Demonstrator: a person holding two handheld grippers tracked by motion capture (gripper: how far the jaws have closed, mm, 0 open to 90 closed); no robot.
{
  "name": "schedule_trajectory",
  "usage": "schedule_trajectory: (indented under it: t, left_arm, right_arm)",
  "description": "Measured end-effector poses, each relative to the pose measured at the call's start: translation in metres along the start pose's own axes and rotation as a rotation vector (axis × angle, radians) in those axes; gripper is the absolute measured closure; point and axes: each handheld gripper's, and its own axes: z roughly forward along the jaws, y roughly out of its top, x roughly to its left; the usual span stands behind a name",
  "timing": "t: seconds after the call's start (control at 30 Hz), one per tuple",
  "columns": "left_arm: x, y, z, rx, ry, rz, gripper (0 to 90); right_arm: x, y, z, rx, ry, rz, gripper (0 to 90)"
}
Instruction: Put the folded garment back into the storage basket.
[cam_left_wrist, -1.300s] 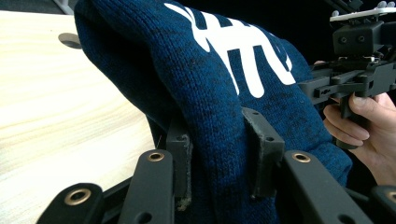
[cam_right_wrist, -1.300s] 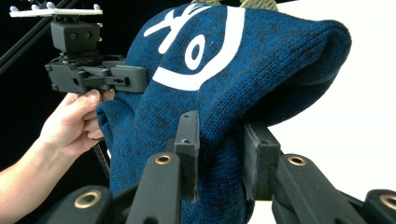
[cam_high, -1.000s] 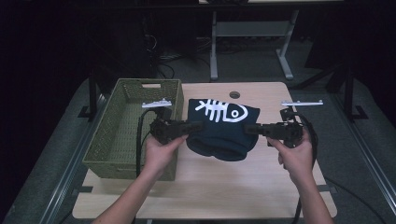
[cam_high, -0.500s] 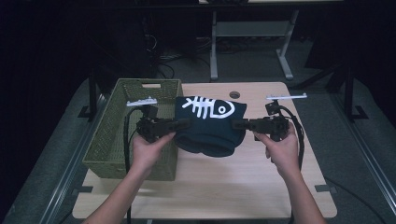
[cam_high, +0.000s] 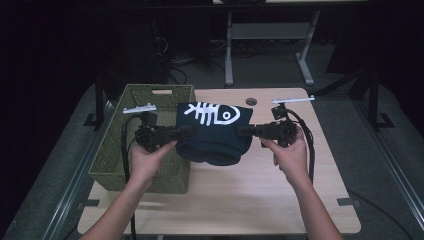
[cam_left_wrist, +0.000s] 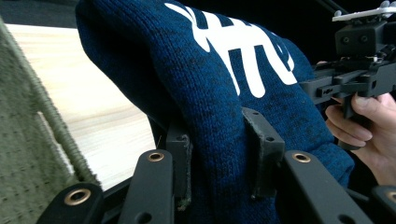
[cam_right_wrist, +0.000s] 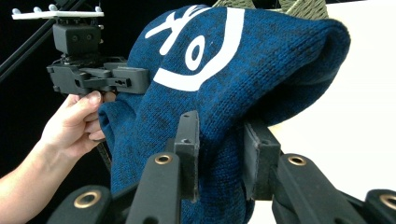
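Observation:
A folded dark blue knit sweater (cam_high: 215, 135) with a white fish-skeleton print hangs above the wooden table (cam_high: 240, 200), held up from both sides. My left gripper (cam_high: 186, 132) is shut on its left edge, the thick knit bunched between the pads (cam_left_wrist: 219, 140). On the opposite edge my right gripper (cam_high: 244, 131) is shut in the same way (cam_right_wrist: 222, 140). The sweater's (cam_left_wrist: 224, 70) left part overlaps the near right rim of the green basket (cam_high: 112, 155). In the right gripper view the print sits on the sweater's (cam_right_wrist: 224, 93) top face.
The green woven basket stands at the table's left side, its inside dark. A round grommet hole (cam_high: 251, 101) is at the table's far edge. Behind the table stand a metal frame's legs (cam_high: 230, 50) and cables on the dark floor.
Both hands have carried the sweater to the left and slightly away from the person, so it now overlaps the basket's right rim. Both grips are unchanged.

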Motion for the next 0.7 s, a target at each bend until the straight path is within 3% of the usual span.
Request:
schedule_trajectory:
  t: [0.7]
  left_arm:
    - [0.020, -0.002, -0.023, -0.012, 0.005, -0.031, 66.8]
  right_arm:
    - [0.009, 0.011, 0.027, 0.030, 0.009, -0.010, 70.4]
